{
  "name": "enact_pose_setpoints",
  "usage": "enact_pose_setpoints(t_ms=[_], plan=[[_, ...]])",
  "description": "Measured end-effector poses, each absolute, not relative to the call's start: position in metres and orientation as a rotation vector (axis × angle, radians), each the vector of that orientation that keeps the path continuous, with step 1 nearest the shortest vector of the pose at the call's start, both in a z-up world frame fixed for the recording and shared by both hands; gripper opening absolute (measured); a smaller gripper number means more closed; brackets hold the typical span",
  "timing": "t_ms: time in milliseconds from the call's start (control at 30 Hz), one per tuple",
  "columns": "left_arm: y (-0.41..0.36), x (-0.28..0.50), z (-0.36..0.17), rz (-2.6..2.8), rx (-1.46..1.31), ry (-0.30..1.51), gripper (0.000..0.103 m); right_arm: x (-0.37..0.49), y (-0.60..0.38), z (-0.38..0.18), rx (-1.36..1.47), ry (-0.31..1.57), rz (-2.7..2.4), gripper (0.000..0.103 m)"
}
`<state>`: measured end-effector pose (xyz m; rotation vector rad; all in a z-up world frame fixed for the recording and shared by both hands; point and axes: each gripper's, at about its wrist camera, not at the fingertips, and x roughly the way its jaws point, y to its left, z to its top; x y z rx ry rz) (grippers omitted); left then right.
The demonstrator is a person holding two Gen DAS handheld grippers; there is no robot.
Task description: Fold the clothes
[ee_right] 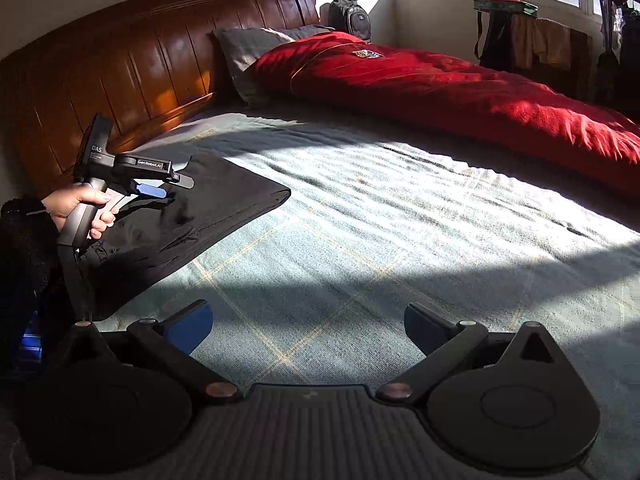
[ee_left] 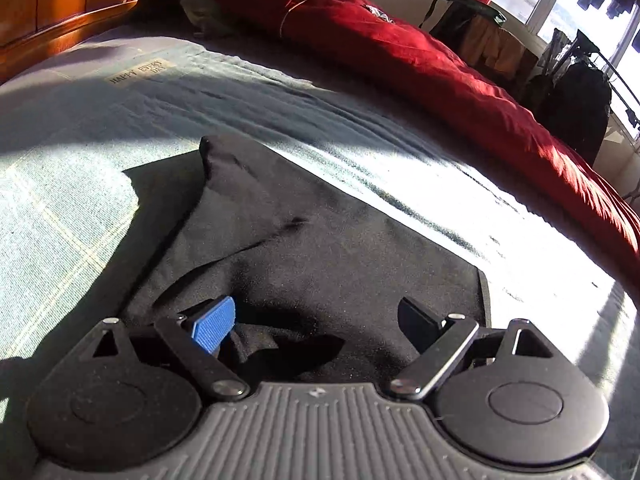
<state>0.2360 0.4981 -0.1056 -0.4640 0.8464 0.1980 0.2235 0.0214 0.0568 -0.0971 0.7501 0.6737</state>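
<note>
A black fabric garment, folded flat, is laid on the pale green checked bed cover, its long axis running from the near bed edge toward the wooden headboard. The left tool is held open over its near end, which is hidden beneath it. The right tool is held open above bare cover.

The left hand-held gripper is hovering low over a black garment, its jaws spread wide with dark cloth lying between the blue pad and the black one. The garment is lying flat on the pale green checked bedspread, one corner sticking up. A red quilt is stretching along the bed's far side, beside the wooden headboard.
</note>
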Motion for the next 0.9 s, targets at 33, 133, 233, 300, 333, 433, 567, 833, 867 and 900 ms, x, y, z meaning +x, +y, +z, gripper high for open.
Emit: enact_pose_setpoints(t_ms=[33, 133, 233, 300, 333, 433, 567, 833, 867, 900], plan=[[0.501, 0.233, -0.111, 0.191, -0.478, 0.838, 0.089, 0.224, 0.018, 0.055, -0.091, 0.754, 0.662, 0.103], [0.503, 0.226, -0.103, 0.196, -0.498, 0.817, 0.089, 0.226, 0.009, 0.050, -0.070, 0.780, 0.624, 0.103], [0.484, 0.225, -0.077, 0.161, -0.433, 0.790, 0.089, 0.225, 0.005, 0.047, -0.056, 0.789, 0.607, 0.103], [0.462, 0.225, -0.063, 0.055, -0.408, 0.764, 0.089, 0.224, 0.005, 0.047, -0.057, 0.789, 0.612, 0.103], [0.452, 0.226, -0.062, 0.017, -0.404, 0.765, 0.089, 0.223, 0.006, 0.047, -0.061, 0.789, 0.615, 0.103], [0.426, 0.233, -0.066, -0.063, -0.397, 0.789, 0.089, 0.219, 0.009, 0.046, -0.064, 0.790, 0.629, 0.103], [0.407, 0.241, -0.094, -0.077, -0.387, 0.869, 0.089, 0.213, 0.006, 0.043, -0.059, 0.800, 0.630, 0.103], [0.381, 0.210, -0.054, -0.113, -0.356, 0.810, 0.090, 0.210, -0.018, 0.041, 0.005, 0.806, 0.601, 0.103], [0.376, 0.206, -0.054, -0.109, -0.350, 0.816, 0.091, 0.210, -0.021, 0.040, 0.013, 0.807, 0.601, 0.103], [0.370, 0.203, -0.055, -0.103, -0.345, 0.824, 0.091, 0.209, -0.024, 0.039, 0.022, 0.809, 0.600, 0.103]])
